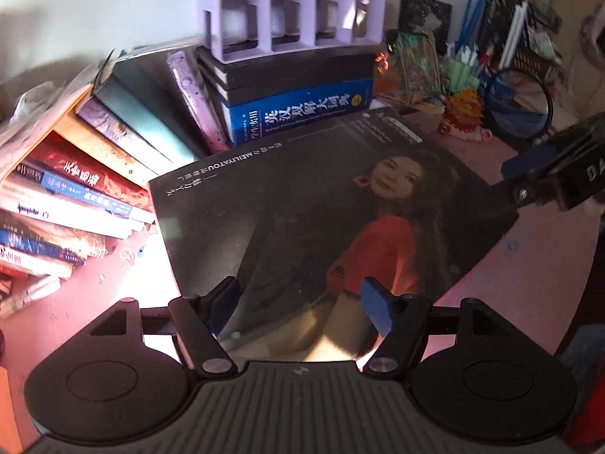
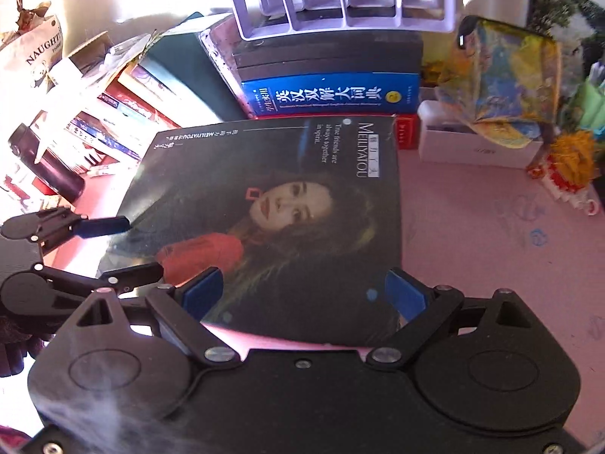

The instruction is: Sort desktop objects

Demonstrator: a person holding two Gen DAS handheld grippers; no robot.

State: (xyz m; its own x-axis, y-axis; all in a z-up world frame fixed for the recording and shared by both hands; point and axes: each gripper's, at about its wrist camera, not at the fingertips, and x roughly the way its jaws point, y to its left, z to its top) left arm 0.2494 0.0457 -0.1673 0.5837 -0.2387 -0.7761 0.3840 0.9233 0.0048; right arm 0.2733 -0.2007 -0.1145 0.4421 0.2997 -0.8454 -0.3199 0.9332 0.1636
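A dark glossy book point(image 1: 302, 204) with a woman in red on its cover lies flat on the pink desk point(image 1: 537, 261); it also shows in the right wrist view point(image 2: 272, 219). My left gripper point(image 1: 302, 306) is open, its blue pads straddling the book's near edge. My right gripper point(image 2: 302, 295) is open, with its pads point(image 2: 404, 295) at the book's other edge. Each gripper shows in the other's view, the right one point(image 1: 548, 174) at the book's far right corner, the left one point(image 2: 113, 249) at its left edge.
A row of leaning books point(image 1: 75, 189) stands at the left. A blue dictionary point(image 1: 298, 109) under black books and a lilac organiser point(image 1: 291, 11) sit behind. A pen cup point(image 1: 518, 102), a colourful bag point(image 2: 503, 79), a white box point(image 2: 476, 147) and a dark flask point(image 2: 49, 159) stand around.
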